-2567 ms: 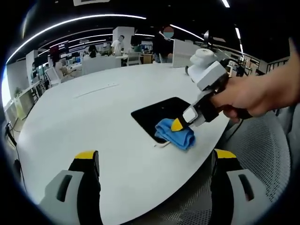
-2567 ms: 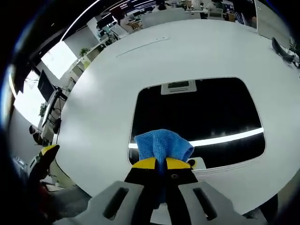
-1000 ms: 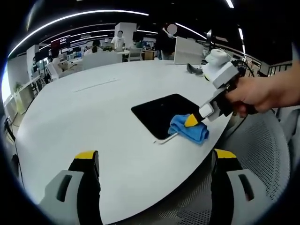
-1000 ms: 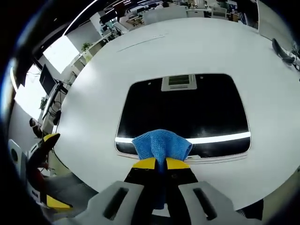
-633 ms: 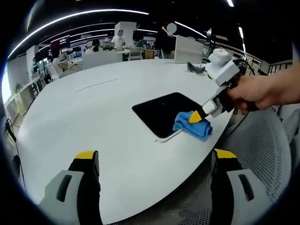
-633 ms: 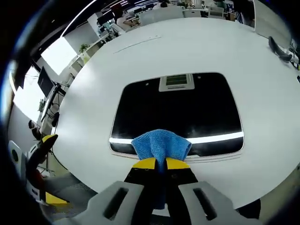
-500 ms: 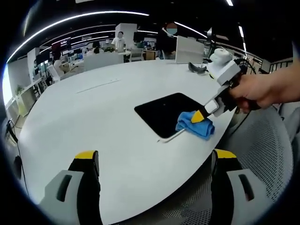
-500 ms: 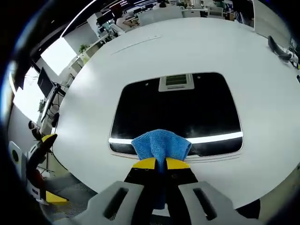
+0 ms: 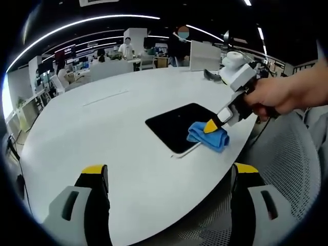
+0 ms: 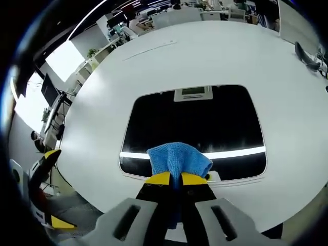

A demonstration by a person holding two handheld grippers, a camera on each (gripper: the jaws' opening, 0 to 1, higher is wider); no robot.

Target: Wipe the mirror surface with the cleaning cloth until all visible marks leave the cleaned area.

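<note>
Where the white surface (image 9: 102,133) curves toward its near edge, the dark mirror (image 10: 195,125) lies flat; the right gripper (image 10: 176,179) pinches the blue cloth (image 10: 177,159) on the mirror's near edge, and the left gripper (image 9: 166,177) hangs with fingers apart, holding nothing.

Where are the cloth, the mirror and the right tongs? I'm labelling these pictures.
cloth (image 10: 178,158), right gripper view, middle of the blue bunch.
mirror (image 10: 195,123), right gripper view, bare dark glass beyond the cloth.
right tongs (image 10: 174,179), right gripper view, between the yellow tips pinching the cloth.
</note>
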